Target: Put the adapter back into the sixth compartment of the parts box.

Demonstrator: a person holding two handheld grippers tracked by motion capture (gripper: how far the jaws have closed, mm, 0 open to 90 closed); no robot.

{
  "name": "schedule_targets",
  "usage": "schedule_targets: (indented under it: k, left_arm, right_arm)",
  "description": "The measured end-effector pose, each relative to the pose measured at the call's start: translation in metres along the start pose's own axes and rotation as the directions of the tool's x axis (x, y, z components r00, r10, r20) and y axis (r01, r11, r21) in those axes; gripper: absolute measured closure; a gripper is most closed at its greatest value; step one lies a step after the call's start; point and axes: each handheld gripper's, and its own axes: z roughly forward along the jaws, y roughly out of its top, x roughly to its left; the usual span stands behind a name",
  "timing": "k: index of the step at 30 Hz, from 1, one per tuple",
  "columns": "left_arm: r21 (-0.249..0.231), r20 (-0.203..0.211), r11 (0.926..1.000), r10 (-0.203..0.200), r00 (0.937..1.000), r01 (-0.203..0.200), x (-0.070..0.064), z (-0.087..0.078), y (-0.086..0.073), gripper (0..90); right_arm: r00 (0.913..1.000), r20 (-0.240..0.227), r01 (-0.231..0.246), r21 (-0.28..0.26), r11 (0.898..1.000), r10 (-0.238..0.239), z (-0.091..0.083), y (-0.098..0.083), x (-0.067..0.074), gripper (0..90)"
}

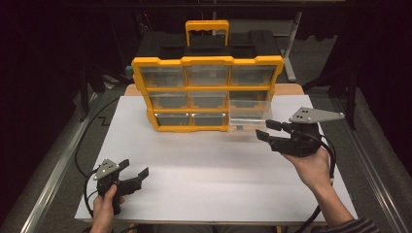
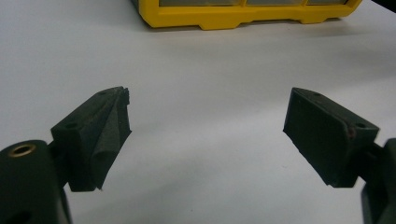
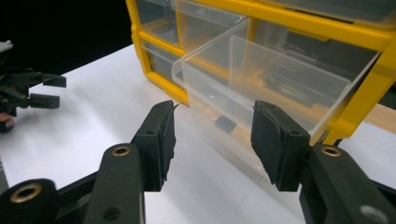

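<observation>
Nearest to us, at the front left of the white table (image 1: 214, 170), our left hand (image 1: 104, 206) held the left claw (image 1: 132, 172) low over the bare surface. Its jaws stood wide apart with nothing between them, and the left gripper view showed only white table in the gap, with the yellow base of the organizer well beyond.

Farther in and to the right, our right hand (image 1: 313, 167) held the right claw (image 1: 267, 130) raised, pointing toward the organizer. Its jaws were also released, gripping nothing. In the right gripper view they stood just in front of the clear drawer (image 3: 266, 88), apart from it; a small dark item (image 3: 225, 123) lay inside, too blurred to identify.

At the back of the table stood the yellow organizer (image 1: 208, 92), upright, with three rows of clear drawers. The drawer at its lower right was pulled out toward us; the others sat closed. A yellow handle (image 1: 207, 30) rose behind the organizer's top, against a black case (image 1: 165, 46).
</observation>
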Motion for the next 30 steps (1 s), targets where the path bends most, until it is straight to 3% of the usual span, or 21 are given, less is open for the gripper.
schedule_targets:
  k: [14, 30]
  left_arm:
    - [0.000, 0.001, 1.0000, 0.000, 1.0000, 0.000, 0.000, 0.000, 0.000, 15.4]
    - [0.000, 0.001, 1.0000, -0.001, 1.0000, 0.001, 0.000, -0.001, 0.000, 15.4]
  right_arm:
    - [0.9998, -0.018, 0.004, 0.001, 1.000, -0.004, 0.001, -0.025, 0.009, 49.3]
    - [0.9999, 0.007, -0.010, -0.007, 1.000, 0.010, 0.005, -0.056, 0.004, 46.4]
